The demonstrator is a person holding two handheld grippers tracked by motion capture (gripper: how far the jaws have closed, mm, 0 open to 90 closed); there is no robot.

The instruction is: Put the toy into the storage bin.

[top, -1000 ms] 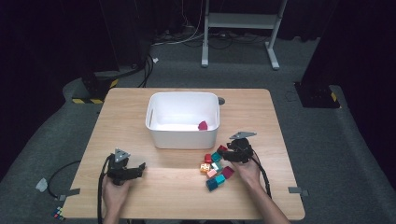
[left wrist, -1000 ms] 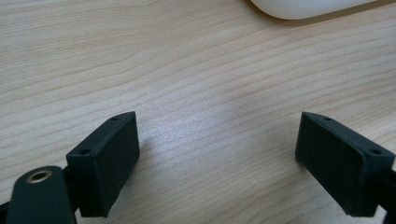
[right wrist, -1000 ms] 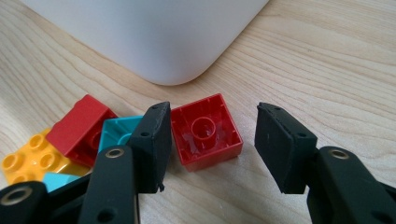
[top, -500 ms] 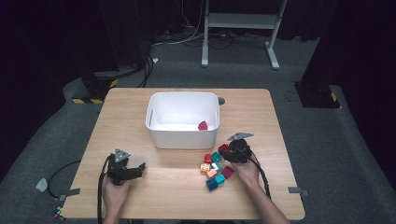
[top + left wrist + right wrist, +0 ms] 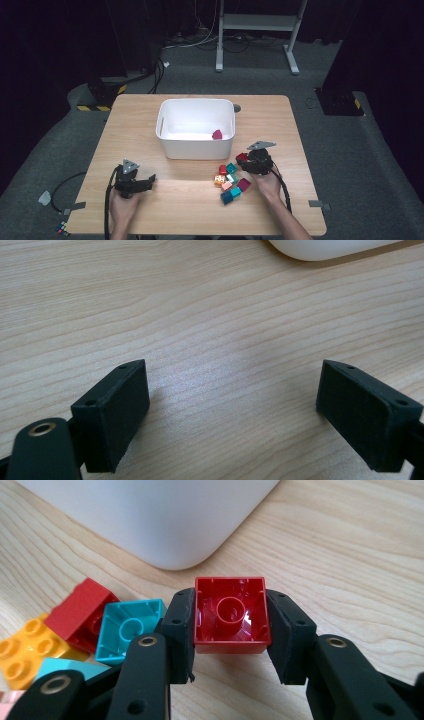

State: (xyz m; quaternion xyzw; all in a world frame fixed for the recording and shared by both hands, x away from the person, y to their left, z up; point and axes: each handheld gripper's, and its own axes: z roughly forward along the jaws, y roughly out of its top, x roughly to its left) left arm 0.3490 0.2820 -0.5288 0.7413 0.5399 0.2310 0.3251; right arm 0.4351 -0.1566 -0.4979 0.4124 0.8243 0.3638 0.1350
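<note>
Over on the left, the left gripper point(image 5: 150, 179) lies low on the wooden table point(image 5: 190, 205), jaws spread wide with nothing between them, well apart from the action. Middle of the table: the white plastic bin point(image 5: 196, 131), one dark pink piece point(image 5: 217, 134) already lying inside near its right wall. Just in front of the bin's right corner sits the pile of toy bricks point(image 5: 230, 184), teal, orange, pink and red, touching one another.

Now the right gripper point(image 5: 230, 630): its jaws have just been closing, and they're clamped on a red brick point(image 5: 231, 611), hollow underside facing the camera, pads pressing both side walls. Good square grip, I'd say!

Next, a straight lift looks wise: a teal brick point(image 5: 127, 627) sits just beside the left jaw and could get dragged along. The bin's rounded corner is near ahead, so the brick has to rise above the rim before crossing. The bin itself offers plenty of open floor, and bare table lies to the right.
</note>
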